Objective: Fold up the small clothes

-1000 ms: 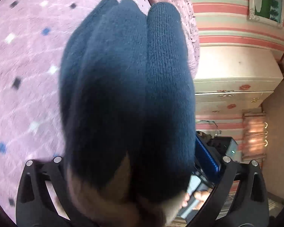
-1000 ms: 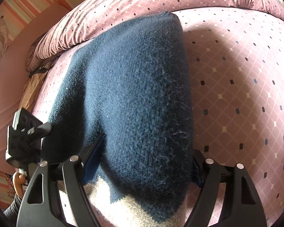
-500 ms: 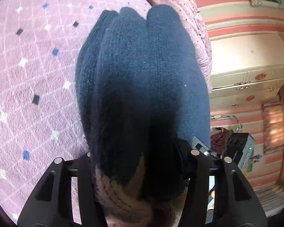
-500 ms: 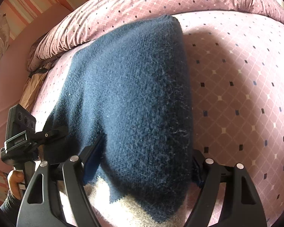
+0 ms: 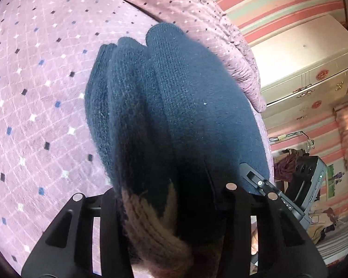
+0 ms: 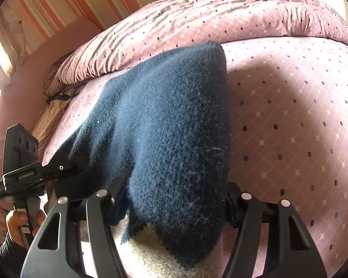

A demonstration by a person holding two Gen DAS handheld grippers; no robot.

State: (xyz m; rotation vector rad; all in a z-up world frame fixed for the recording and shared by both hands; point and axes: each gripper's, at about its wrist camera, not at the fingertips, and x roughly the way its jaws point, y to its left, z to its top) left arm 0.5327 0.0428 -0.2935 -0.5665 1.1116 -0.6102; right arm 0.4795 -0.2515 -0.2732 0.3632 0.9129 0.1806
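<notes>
Pink striped wallpaper and a cream dresser (image 5: 308, 69) fill the background of the left wrist view, with a bed (image 5: 34, 92) in a mauve diamond-print cover underneath. Left gripper (image 5: 171, 199) has a bunched-up navy knit sweater (image 5: 174, 106) between its fingers (image 5: 232, 208), and they're closing in on it, so I'd call that a grip on the near edge where the tan band shows. Looks like several layers stacked up already, so at least some folding seems to be done.

Right wrist view: same bed, rumpled duvet (image 6: 220, 18) piled at the back. Right gripper (image 6: 174, 199) also has the sweater's near edge between its fingers (image 6: 241, 210), and they're narrowing too. Fabric drapes away from it toward the bed, far end touching the cover. Off to the left you can see the other gripper clamped on the same edge, with the person's hand (image 6: 18, 220) on its handle.

My read: mid-fold, both corners picked up, edge ready to be carried over. Laying it down flat and smoothing are what's left.
</notes>
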